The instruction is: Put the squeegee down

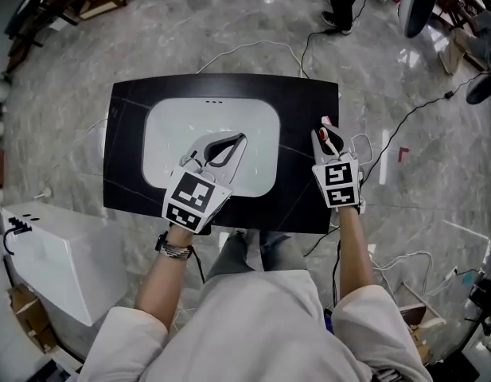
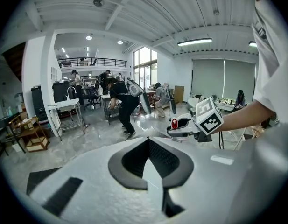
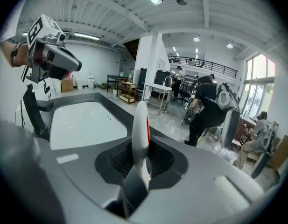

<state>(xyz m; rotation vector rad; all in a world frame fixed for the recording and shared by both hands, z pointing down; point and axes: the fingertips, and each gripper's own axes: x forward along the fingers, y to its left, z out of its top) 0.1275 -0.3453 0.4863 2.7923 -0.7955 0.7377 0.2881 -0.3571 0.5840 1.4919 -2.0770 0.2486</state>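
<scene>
R gripper [image 1: 331, 146] is clamped on the squeegee [image 3: 140, 120], whose white-and-red body is pinched btwn the jaws and sticks out ahead of them. A black counter [image 1: 301, 189] lies just below it, and a white sink [image 1: 165, 134] is off to its left. L gripper [image 1: 223, 146] is held over that sink w/ jaws together, nothing in them. Set-down is judged unfinished (contact w/ the counter can't be told). Next, the squeegee should be lowered flat onto the counter and the jaws parted.
</scene>
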